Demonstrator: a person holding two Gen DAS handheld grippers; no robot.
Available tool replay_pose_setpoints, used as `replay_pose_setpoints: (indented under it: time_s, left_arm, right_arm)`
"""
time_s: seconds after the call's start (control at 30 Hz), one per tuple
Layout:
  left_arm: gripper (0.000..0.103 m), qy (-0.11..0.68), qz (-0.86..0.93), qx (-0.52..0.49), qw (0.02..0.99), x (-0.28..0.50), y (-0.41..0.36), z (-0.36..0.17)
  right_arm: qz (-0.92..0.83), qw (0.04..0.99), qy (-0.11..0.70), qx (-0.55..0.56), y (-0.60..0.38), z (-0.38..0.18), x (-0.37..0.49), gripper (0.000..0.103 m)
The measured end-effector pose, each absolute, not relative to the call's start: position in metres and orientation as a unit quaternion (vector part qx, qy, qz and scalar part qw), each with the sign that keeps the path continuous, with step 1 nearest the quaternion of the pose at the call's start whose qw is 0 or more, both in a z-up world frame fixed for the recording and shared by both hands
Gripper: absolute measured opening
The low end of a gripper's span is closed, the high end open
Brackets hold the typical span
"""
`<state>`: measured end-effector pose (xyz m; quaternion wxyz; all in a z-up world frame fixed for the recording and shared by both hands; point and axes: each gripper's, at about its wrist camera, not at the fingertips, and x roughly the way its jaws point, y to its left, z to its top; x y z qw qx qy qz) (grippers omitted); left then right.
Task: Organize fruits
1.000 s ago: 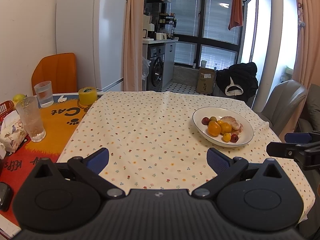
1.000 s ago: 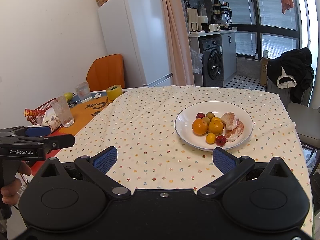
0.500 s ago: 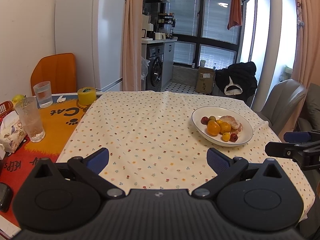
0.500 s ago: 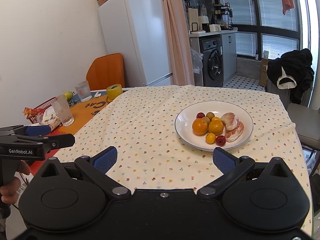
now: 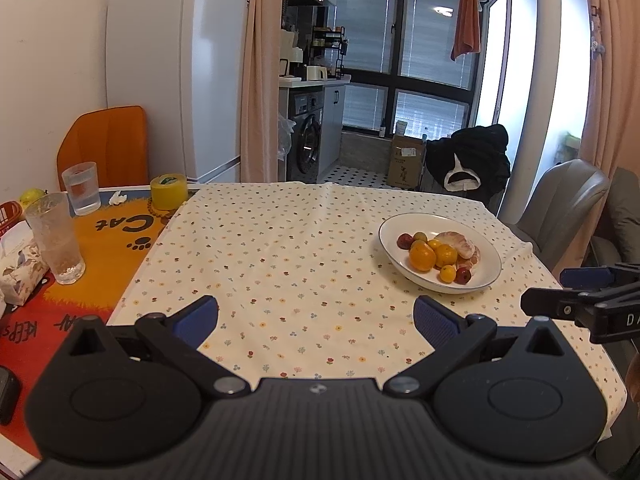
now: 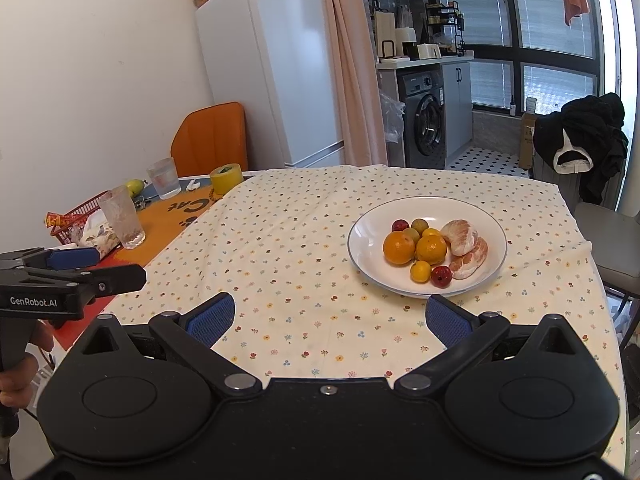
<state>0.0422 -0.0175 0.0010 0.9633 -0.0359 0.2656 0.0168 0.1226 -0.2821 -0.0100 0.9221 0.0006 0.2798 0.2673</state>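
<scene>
Far left of the plate [image 6: 496, 236]: red basket [image 6: 78, 212], tissue pack [image 5: 20, 268], tall frosted glass [image 5: 54, 236], short water glass [image 5: 82, 188], yellow tape roll [image 5: 169, 191], all on the orange mat [image 5: 116, 236] that covers the left part of the desk [image 5: 592, 380].

Left gripper [image 5: 316, 318]: fingers [image 5: 198, 318] spread wide, released, nothing between them. It hovers over the near edge of the flowered cloth [image 5: 280, 256]. Plate lies ahead and to the right of the gap, just beyond the right fingertip, not touching.

Right gripper [image 6: 328, 318]: fingers [image 6: 446, 320] also spread apart and empty. Plate sits ahead, a little right of the gap's centre; its near rim is just beyond the right fingertip, apart from it.

On the plate, left to right: big orange [image 6: 399, 248], small red fruit [image 6: 400, 225] and greenish fruit [image 6: 420, 225] behind it, second orange [image 6: 431, 249], small yellow citrus [image 6: 421, 271], red fruit [image 6: 441, 276] at the front, two peeled pomelo pieces [image 6: 464, 248] on the right side. Fruits clustered, touching one another.

In the right wrist view the left gripper shows at the left edge, with a hand [image 6: 16, 384] on its handle. Right of the plate: grey chair [image 5: 560, 208].
</scene>
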Motion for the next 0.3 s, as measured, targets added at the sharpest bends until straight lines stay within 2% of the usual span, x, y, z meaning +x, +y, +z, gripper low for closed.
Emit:
replay_pose_setpoints:
  time_s: [0.3]
  left_arm:
    - [0.103, 0.266, 0.014, -0.035, 0.963, 0.0421, -0.0174, 0.0012]
  right_arm:
    - [0.266, 0.922, 0.282, -0.001, -0.2814, -0.0119, 0.1245, 0.103]
